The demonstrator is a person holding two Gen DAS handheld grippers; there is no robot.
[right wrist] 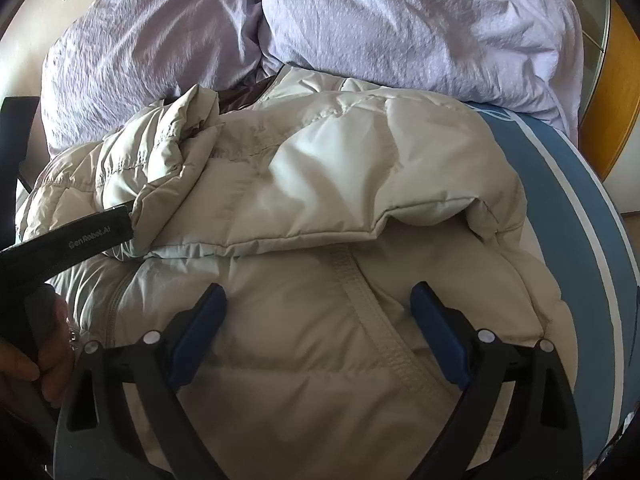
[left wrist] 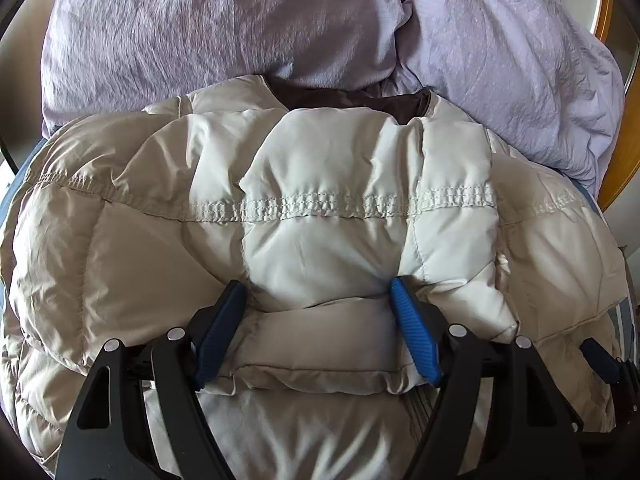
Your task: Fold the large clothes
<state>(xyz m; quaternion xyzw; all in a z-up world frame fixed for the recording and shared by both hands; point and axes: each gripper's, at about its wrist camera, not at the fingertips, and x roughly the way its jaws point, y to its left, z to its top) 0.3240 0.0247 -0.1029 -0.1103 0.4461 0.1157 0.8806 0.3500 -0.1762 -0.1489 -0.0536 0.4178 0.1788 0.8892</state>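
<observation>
Handling looks easy on weight but awkward on bulk — the jacket (left wrist: 320, 208) is a puffy quilted down type, light, soft and springy, with a slick shell likely to be slipping under the pads. In the left wrist view, it is lying on the bed against a lilac duvet (left wrist: 200, 28), beige, with stitched seams and a brown lining at the collar. The left gripper (left wrist: 320, 320) is standing apart, its jaws straddling a rolled hem edge, not clamping it — that firm edge is the best hold. In the right wrist view, the jacket is lying half folded over a blue sheet (right wrist: 592, 240), a sleeve flopped across. The right gripper (right wrist: 318, 328) is gaping over the zipper band, gripping nothing.
</observation>
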